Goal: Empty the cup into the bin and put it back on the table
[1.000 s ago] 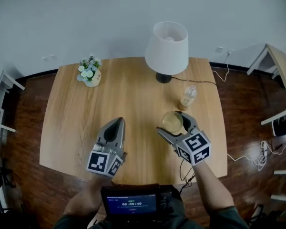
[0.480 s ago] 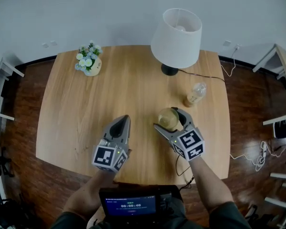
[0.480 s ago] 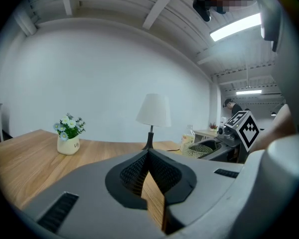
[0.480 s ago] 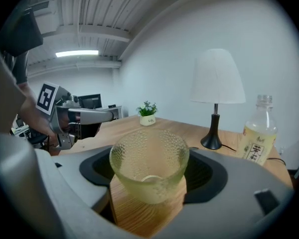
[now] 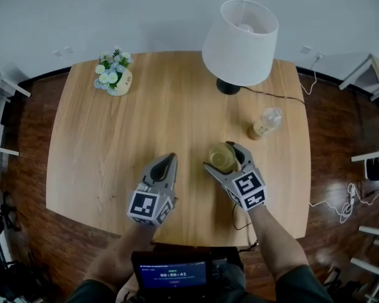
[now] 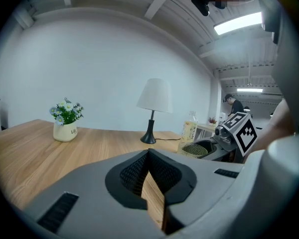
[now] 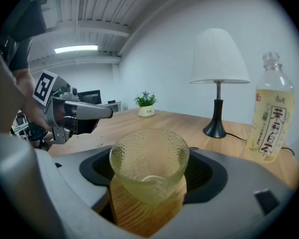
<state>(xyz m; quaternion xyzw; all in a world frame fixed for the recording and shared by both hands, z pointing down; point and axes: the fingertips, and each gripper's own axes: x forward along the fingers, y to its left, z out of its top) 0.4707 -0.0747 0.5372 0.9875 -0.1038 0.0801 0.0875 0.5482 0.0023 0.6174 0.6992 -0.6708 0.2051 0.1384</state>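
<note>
A clear, dimpled glass cup point(image 5: 222, 157) stands upright between the jaws of my right gripper point(image 5: 223, 160), which is shut on its sides. In the right gripper view the cup point(image 7: 149, 158) looks empty and the wooden table point(image 7: 139, 210) shows just beneath it. Whether its base touches the wood I cannot tell. My left gripper point(image 5: 169, 160) hovers to the left of the cup, shut with nothing in it. From the left gripper view the cup point(image 6: 194, 149) shows at the right. No bin is in view.
On the table point(image 5: 95, 150) stand a white-shaded lamp point(image 5: 240, 33) at the back, a drink bottle point(image 5: 264, 123) just behind the cup and to its right, and a small flower pot point(image 5: 114, 77) at the back left. The lamp's cable point(image 5: 275, 96) runs off the right edge.
Both grippers have sunk toward the tabletop. The cup has stayed in the right gripper's jaws, and the left gripper has stayed shut.
</note>
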